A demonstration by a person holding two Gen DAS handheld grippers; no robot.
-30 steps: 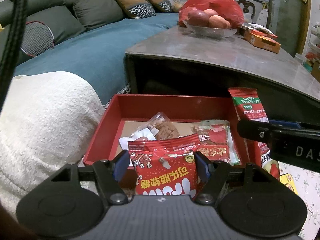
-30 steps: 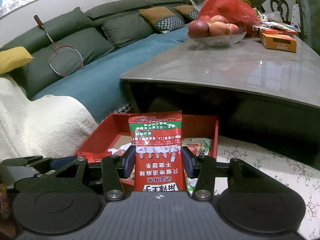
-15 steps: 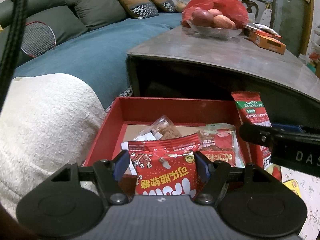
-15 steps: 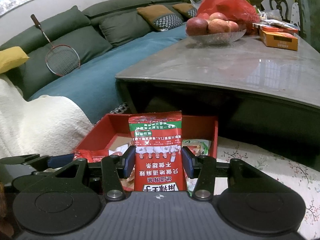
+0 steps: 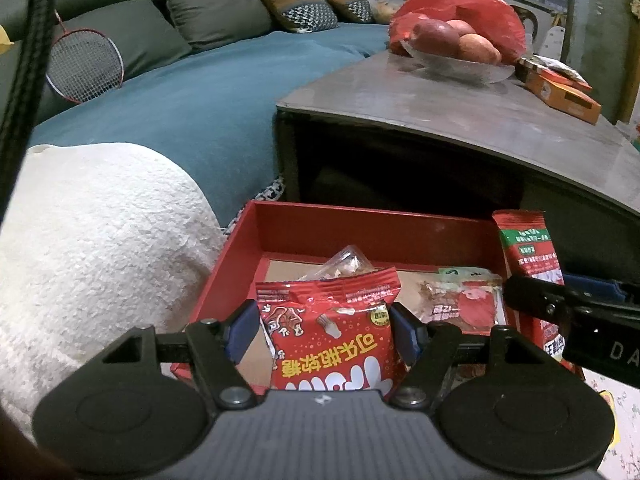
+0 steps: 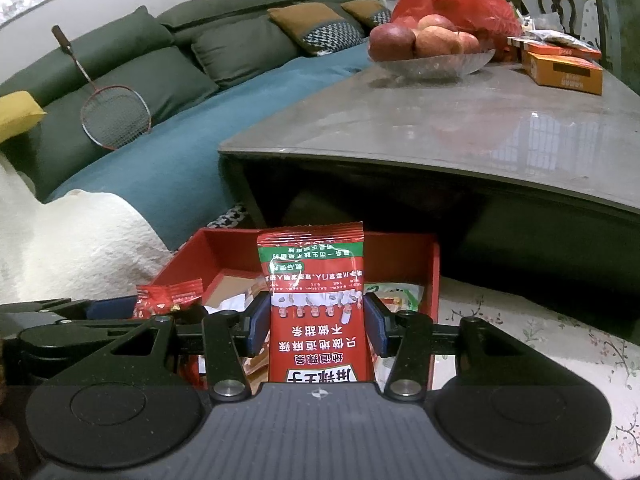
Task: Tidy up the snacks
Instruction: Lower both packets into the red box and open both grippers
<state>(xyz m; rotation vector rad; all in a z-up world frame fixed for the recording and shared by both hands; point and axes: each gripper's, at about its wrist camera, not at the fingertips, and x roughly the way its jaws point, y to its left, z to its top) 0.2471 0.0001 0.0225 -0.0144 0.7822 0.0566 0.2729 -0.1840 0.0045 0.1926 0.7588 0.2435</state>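
Two soft, crinkly, light packets hanging over red box (image 5: 400,232): left gripper (image 5: 326,330) pinching gummy packet (image 5: 332,340) by sides; right gripper (image 6: 316,322) pinching tall packet (image 6: 316,300) mid-body, likely slippery.

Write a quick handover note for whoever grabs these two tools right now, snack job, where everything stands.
Left tool: shut on the red candy packet, held above the near edge of the red box.
Right tool: shut on the tall red and green snack packet, upright in front of the same box.
Already in the box: a clear wrapped snack near the back and a red and green packet at the right side.
Done: some snacks are boxed.
Left: lower both held packets into the box and release. Whether more loose snacks wait outside cannot be told from these views.
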